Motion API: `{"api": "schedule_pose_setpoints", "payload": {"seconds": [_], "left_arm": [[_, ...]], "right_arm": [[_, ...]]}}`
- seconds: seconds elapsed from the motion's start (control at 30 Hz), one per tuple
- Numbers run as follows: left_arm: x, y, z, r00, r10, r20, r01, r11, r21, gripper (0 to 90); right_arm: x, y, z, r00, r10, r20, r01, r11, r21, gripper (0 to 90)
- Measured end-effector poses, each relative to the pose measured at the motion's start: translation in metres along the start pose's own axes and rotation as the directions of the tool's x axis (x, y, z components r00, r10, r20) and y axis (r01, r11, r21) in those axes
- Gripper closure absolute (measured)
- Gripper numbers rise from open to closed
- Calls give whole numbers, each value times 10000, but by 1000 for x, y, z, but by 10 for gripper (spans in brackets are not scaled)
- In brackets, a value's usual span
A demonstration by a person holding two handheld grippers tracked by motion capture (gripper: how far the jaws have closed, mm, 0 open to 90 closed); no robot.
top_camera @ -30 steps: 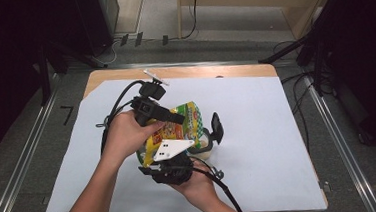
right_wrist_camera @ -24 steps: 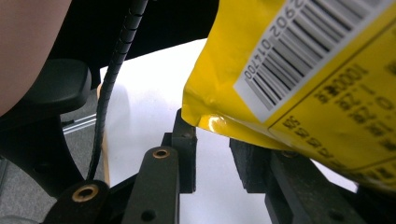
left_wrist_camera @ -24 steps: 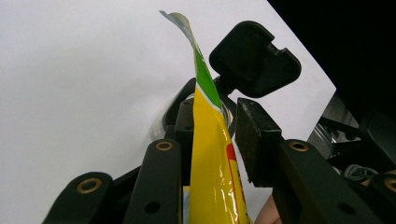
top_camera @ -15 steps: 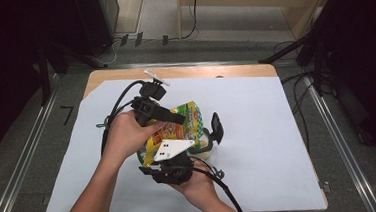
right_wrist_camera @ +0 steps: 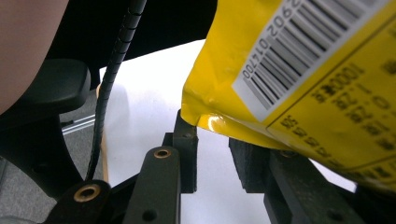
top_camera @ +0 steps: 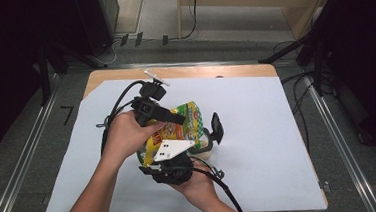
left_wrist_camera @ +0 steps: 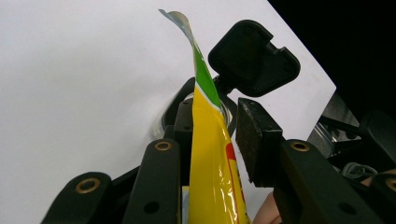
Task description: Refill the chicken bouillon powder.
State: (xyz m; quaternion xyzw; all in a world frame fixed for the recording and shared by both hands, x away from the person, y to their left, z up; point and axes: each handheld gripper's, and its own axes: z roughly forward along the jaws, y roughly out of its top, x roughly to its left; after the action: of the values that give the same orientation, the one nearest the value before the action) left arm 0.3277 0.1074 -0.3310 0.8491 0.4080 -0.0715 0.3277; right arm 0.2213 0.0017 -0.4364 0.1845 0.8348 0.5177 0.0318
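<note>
White paper covers the table [top_camera: 258,131]. At its centre, a yellow-and-green snack bag [top_camera: 180,129] is held up between two claws. It looks light, crinkly and slippery, best gripped at its sealed edges. Left claw [left_wrist_camera: 212,126], at 11 o'clock, stands part-open around the top seam; right claw [right_wrist_camera: 212,140], at 6, likewise gapes under the bottom corner. Contents hidden.

Yellow-green bag [left_wrist_camera: 210,154] edge-on betw. tongs [left_wrist_camera: 212,135] pads – white tbl [left_wrist_camera: 79,84] behind.
</note>
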Motion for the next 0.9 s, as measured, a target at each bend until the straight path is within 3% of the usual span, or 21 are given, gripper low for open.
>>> {"api": "schedule_pose_setpoints", "payload": {"seconds": [0.9], "left_arm": [[-1,0,1,10000,26,-7,-26,10000,24,701]], "right_arm": [[-1,-1,-1,9995,-18,317,21,10000,-87,823]]}}
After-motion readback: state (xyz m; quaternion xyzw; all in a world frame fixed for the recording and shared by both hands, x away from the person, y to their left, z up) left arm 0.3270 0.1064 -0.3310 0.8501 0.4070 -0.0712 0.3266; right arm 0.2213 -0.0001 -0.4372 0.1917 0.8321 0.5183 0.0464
